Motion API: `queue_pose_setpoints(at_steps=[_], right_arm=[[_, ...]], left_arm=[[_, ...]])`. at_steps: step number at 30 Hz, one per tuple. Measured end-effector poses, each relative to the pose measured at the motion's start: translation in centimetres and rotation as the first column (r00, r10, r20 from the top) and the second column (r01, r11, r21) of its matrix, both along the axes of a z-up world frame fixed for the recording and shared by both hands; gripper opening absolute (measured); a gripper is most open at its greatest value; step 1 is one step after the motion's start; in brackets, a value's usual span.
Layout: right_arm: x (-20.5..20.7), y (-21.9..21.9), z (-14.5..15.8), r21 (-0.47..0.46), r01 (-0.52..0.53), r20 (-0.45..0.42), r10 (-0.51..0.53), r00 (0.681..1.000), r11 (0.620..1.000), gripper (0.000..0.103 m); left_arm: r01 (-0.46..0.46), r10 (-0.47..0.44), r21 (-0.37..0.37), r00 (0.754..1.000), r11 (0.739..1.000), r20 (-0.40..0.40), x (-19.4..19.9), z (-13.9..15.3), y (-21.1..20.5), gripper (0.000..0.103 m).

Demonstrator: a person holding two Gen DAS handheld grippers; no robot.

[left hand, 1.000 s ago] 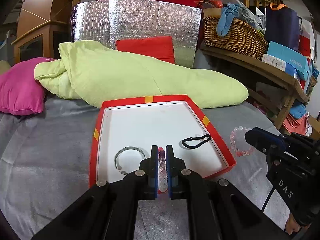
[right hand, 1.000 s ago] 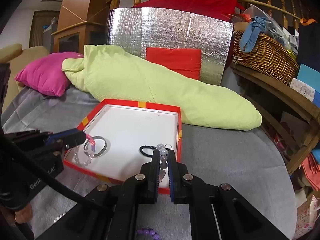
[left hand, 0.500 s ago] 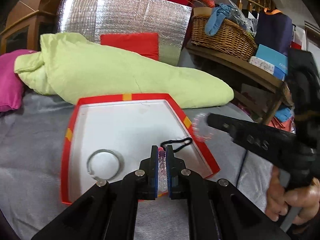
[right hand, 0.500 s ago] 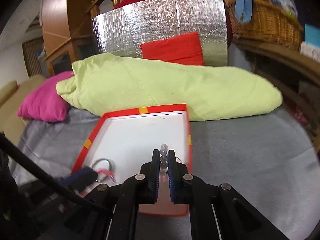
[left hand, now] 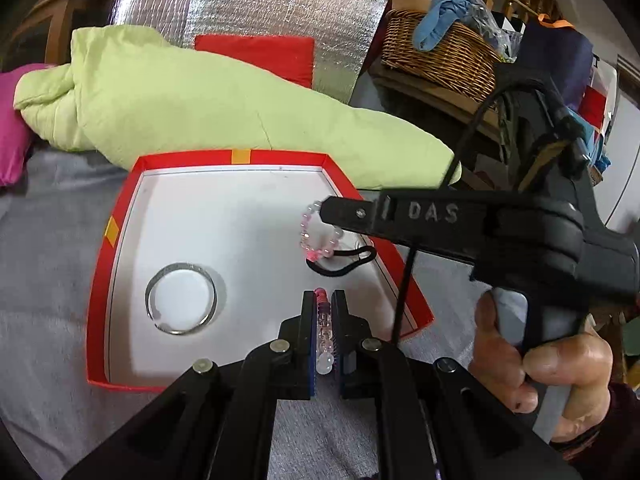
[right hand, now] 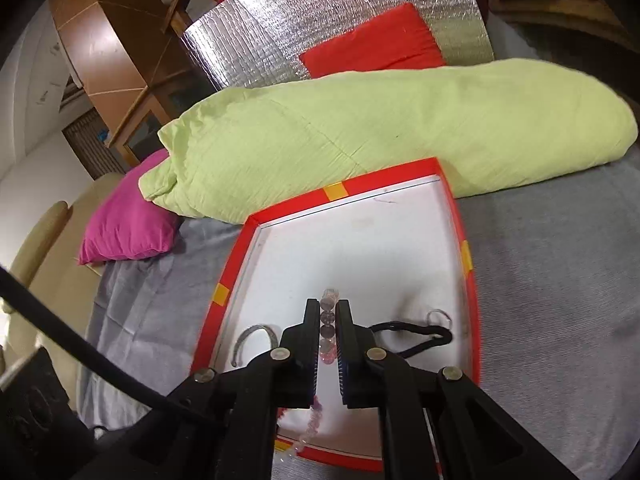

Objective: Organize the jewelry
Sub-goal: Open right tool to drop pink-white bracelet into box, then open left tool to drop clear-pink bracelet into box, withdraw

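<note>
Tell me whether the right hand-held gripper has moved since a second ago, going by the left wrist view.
Yes. The right hand-held gripper, shut on a bead bracelet, has swung leftward from beyond the red tray's right edge to over its white floor.

Shiny metal bangle (left hand: 181,298) (smooth) lies beside glossy beads (left hand: 316,236).

Red tray (left hand: 120,208) w/ orange-yellow tape patches, white floor. Silver bangle (left hand: 181,298) at 8 o'clock, black hair tie (left hand: 344,264) at 3. Pink/clear bead bracelets (left hand: 316,232). Lime-green quilt (left hand: 200,104) at 12, magenta pillow (right hand: 128,220), red cushion (left hand: 256,56), quilted silver foil panel (left hand: 248,12), grey cloth (left hand: 48,264).
</note>
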State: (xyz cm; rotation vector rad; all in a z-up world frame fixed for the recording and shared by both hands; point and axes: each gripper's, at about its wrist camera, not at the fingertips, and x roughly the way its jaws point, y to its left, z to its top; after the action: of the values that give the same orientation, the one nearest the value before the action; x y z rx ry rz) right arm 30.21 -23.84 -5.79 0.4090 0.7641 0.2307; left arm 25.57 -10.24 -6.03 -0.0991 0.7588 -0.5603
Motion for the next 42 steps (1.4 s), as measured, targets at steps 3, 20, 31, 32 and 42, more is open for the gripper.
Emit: queue_pose_setpoints(at_steps=[3, 20, 31, 32, 42], right_arm=[[0.7, 0.4, -0.5, 0.026, -0.02, -0.02, 0.02, 1.0, 0.999, 0.009], [1.6, -0.1, -2.4, 0.031, -0.01, -0.091, 0.013, 0.996, 0.999, 0.012], [-0.6, -0.7, -1.6, -0.044, 0.012, -0.104, -0.016, 0.994, 0.999, 0.024], [-1.0, -0.7, -1.5, -0.061, 0.015, -0.095, -0.021, 0.995, 0.998, 0.026], [-4.5, 0.0, -0.2, -0.174, 0.022, -0.039, -0.029, 0.999, 0.985, 0.026]], left_arm=[[-0.003, 0.003, 0.001, 1.0, 1.0, -0.011, -0.2, -0.2, 0.2, 0.008], [-0.059, 0.064, 0.064, 0.994, 0.996, -0.088, 0.3, -1.1, 1.2, 0.019], [-0.168, 0.172, 0.13, 0.985, 0.977, -0.022, -0.4, -0.1, 3.2, 0.058], [-0.176, 0.18, 0.14, 0.984, 0.974, -0.014, -0.6, 0.0, 3.4, 0.06], [-0.276, 0.277, 0.151, 0.961, 0.949, 0.014, -2.1, 1.0, 7.0, 0.062]])
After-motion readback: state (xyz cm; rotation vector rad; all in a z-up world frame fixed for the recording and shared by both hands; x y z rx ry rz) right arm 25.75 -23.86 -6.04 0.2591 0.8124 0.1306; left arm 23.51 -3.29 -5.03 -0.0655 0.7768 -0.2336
